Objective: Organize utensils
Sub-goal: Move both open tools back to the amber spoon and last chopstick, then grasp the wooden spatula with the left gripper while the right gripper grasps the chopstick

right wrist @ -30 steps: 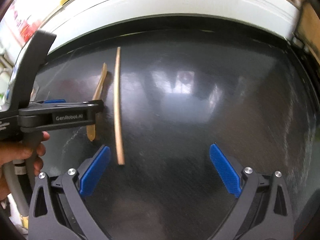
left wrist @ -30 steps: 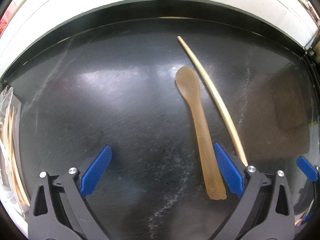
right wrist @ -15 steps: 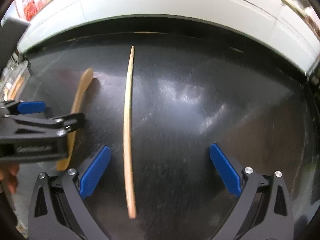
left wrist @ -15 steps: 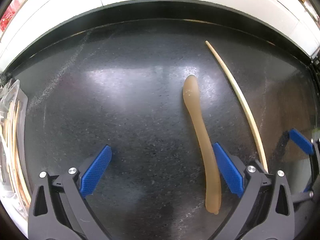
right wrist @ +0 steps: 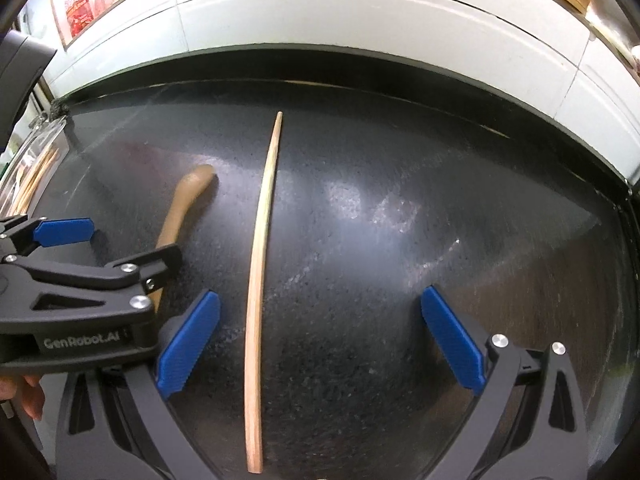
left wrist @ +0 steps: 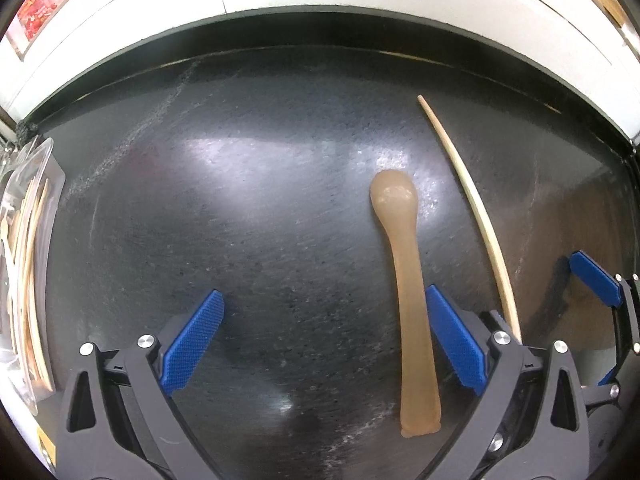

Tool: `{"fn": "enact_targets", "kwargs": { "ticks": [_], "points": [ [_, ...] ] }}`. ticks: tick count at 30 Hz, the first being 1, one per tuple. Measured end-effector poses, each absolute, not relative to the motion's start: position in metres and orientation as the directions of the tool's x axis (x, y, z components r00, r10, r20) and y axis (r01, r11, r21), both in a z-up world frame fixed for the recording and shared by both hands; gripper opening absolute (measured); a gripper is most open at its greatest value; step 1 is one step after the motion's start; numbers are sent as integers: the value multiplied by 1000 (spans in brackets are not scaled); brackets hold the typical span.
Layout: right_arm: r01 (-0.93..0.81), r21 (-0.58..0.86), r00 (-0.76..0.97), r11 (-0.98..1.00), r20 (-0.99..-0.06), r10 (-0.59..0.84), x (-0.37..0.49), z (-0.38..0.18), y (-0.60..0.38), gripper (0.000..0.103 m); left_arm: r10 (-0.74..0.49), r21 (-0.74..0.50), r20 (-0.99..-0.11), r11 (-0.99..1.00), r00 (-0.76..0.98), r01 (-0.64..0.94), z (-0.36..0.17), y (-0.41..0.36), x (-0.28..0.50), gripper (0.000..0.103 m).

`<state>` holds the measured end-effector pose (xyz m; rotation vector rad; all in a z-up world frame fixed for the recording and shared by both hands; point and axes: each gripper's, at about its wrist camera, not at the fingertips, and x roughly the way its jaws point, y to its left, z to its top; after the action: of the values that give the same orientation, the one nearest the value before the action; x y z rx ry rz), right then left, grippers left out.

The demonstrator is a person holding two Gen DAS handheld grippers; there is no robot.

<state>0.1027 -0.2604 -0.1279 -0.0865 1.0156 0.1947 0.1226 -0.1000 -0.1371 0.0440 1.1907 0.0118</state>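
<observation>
Both tongs have come lower: left tongs [left wrist: 322, 340] wide open with the wooden spoon [left wrist: 412, 300] inside, right tongs [right wrist: 320, 340] wide open around the chopstick [right wrist: 258, 280], both utensils lying on the table [left wrist: 240, 220], ready to grasp

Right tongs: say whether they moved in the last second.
Yes. The right tongs went forward along the chopstick: its near end, earlier level with the left pad, now reaches the frame's bottom between the open tongs.

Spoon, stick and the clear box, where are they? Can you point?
spoon [left wrist: 408, 280], left wrist view, middle of its handle
stick [right wrist: 260, 280], right wrist view, middle of its length
clear box [left wrist: 36, 160], left wrist view, top rim
</observation>
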Motion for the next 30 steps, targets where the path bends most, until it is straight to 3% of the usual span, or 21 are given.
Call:
{"fn": "enact_targets", "kwargs": {
  "ticks": [6, 8, 11, 15, 21, 23, 25, 26, 30],
  "points": [
    [-262, 17, 530, 965, -833, 159, 91, -129, -265, 98, 40, 44, -919, 999, 392, 0, -138, -114, 128, 93],
    [-261, 15, 537, 965, -829, 158, 89, -129, -265, 97, 31, 45, -908, 999, 417, 24, -133, -119, 127, 72],
    [-277, 11, 554, 961, -815, 169, 84, -129, -262, 83, 15, 51, -899, 996, 437, 70, -129, -134, 124, 48],
    [-315, 12, 550, 949, -812, 193, 79, -126, -254, 62, 11, 46, -893, 997, 449, 68, -130, -139, 120, 45],
    [-277, 16, 562, 961, -808, 176, 79, -124, -249, 60, 6, 28, -895, 999, 447, 41, -128, -137, 119, 42],
    [-267, 14, 567, 964, -806, 169, 80, -123, -246, 48, -7, 9, -895, 999, 445, 34, -125, -137, 117, 29],
    [-260, 17, 563, 965, -809, 166, 79, -120, -242, 23, -49, -25, -899, 998, 435, 60, -124, -138, 118, 14],
    [-257, 23, 559, 966, -812, 169, 79, -119, -239, 12, -55, -32, -903, 998, 427, 60, -123, -138, 119, 13],
    [-237, 30, 537, 971, -829, 157, 81, -118, -235, 8, -139, -134, -913, 990, 383, 40, -120, -124, 124, 11]
  ]
}}
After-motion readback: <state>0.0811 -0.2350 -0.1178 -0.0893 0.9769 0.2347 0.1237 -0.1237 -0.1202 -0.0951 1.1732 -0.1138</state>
